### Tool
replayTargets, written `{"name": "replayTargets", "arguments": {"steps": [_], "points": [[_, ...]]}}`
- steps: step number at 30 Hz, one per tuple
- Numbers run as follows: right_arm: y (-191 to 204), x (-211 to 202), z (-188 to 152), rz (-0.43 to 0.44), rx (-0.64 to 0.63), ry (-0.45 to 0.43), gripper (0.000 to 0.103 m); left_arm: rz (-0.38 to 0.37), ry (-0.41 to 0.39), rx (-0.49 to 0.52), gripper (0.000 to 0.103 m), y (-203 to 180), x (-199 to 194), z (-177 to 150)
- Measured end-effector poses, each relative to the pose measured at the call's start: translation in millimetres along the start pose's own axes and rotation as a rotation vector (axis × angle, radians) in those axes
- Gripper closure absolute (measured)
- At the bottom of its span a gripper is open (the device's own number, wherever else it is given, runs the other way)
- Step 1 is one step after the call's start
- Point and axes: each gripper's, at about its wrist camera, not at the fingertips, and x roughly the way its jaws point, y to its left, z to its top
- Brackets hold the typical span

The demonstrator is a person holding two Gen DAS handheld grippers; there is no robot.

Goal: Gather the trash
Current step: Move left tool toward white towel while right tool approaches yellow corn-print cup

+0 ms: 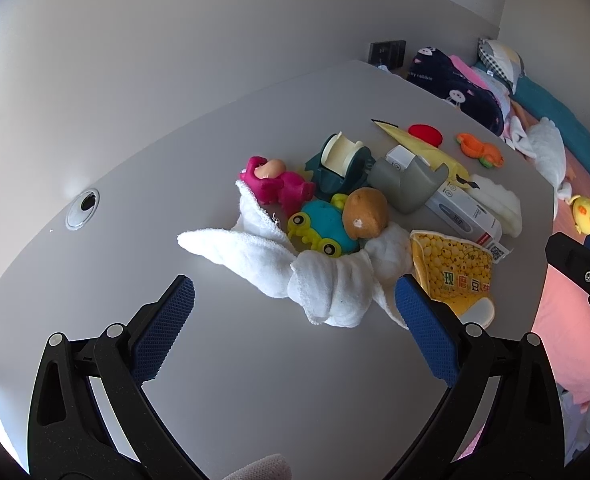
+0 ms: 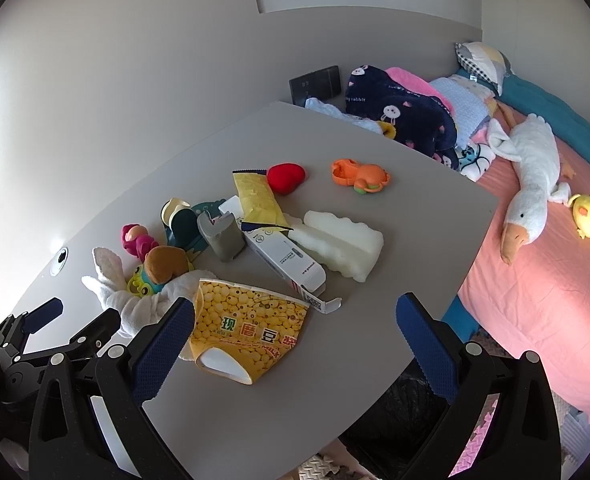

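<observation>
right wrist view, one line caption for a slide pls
Open right gripper poised over a flattened yellow paper cup on a grey table cluttered with toys.

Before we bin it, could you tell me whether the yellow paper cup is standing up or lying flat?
Lying flat and crushed: the yellow paper cup rests on its side on the table, with its printed wall facing up.

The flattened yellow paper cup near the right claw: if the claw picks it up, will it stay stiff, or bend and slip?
The flattened yellow paper cup is already crushed, so it will probably bend further and feel light. It lies flat on the table, so the open right claw may need to catch its raised edge. It should not roll.
</observation>
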Motion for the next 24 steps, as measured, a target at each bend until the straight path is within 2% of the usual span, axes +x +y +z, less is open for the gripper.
{"name": "replayTargets", "arguments": {"steps": [24], "points": [[-4.2,8.2,2.5,0.000,0.003,0.007,0.003,0.010,0.009,-0.009,0.006,-1.3,6.2,5.6]]}}
